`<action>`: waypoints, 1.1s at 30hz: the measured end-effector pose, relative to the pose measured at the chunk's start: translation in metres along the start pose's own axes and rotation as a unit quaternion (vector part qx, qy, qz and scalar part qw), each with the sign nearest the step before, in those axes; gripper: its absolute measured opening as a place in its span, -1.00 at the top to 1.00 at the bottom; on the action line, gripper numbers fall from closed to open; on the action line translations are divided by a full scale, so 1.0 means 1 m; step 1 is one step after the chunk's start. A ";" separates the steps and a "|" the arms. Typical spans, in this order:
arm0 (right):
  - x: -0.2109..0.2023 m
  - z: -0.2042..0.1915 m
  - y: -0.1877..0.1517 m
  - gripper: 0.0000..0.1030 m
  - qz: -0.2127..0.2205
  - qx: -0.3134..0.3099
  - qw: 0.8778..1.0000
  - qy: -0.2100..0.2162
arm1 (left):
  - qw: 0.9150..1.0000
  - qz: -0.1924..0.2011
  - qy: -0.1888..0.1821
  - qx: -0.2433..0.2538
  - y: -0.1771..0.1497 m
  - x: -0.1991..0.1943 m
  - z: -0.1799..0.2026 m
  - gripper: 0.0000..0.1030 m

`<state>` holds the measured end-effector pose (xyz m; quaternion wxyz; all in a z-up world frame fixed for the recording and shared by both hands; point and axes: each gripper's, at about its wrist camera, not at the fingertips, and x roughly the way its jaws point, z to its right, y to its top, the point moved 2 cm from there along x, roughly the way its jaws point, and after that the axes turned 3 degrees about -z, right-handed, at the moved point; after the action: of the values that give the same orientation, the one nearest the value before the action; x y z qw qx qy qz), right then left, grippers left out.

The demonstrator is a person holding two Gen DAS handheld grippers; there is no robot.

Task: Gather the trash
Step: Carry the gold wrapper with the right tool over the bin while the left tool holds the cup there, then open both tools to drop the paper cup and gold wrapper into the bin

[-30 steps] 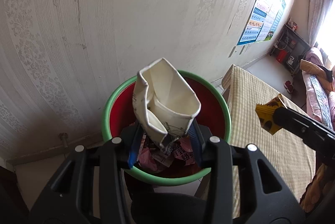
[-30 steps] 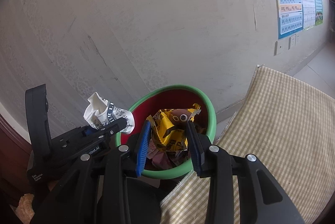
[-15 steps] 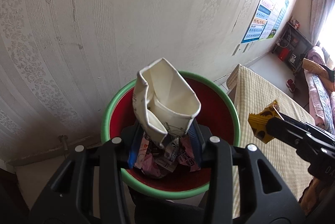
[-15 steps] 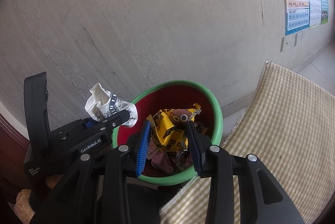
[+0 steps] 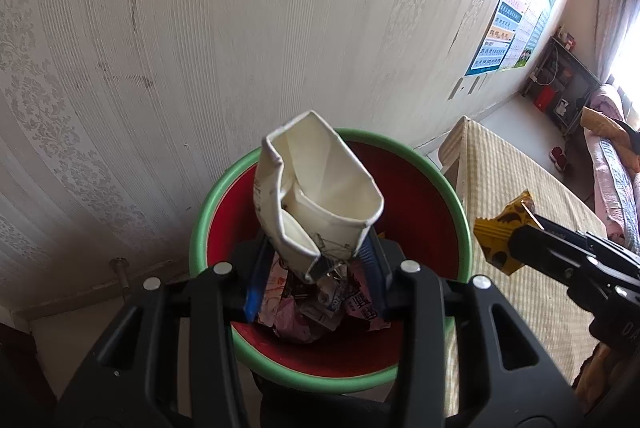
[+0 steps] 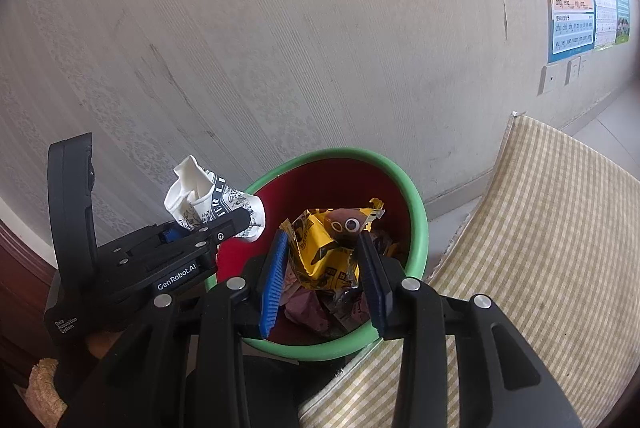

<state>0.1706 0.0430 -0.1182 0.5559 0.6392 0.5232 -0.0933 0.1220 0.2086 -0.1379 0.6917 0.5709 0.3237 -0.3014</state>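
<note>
Left gripper (image 5: 316, 268) jaws grasping a crushed paper cup (image 5: 316, 195) above the red bin (image 5: 420, 187) – right gripper (image 6: 324, 260) jaws clenched on a yellow wrapper (image 6: 324, 248), trash inside the bin

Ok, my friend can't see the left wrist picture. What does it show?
The left gripper holds a squashed white paper cup over a red bin with a green rim and wrappers inside. At the right, the right gripper holds a yellow wrapper beside the bin, above a checked cloth.

Patterned wallpaper (image 5: 200, 27), wall poster (image 5: 516, 23), checked mattress (image 6: 540, 228)
</note>
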 end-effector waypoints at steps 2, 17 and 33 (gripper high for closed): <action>0.003 0.000 0.001 0.31 -0.002 0.001 1.000 0.001 | 1.000 -0.003 0.000 -0.001 0.000 0.002 -0.001 0.25; 0.008 0.002 0.002 0.31 -0.006 -0.001 1.000 -0.002 | 1.000 -0.011 0.005 0.003 0.002 0.015 -0.001 0.25; 0.014 0.010 0.002 0.07 -0.011 0.006 1.000 -0.005 | 0.999 -0.019 0.025 -0.008 0.005 0.033 -0.009 -0.12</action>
<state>0.1826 0.0435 -0.1307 0.5537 0.6362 0.5268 -0.1058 0.1445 0.2172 -0.1622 0.6826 0.5660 0.3539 -0.2976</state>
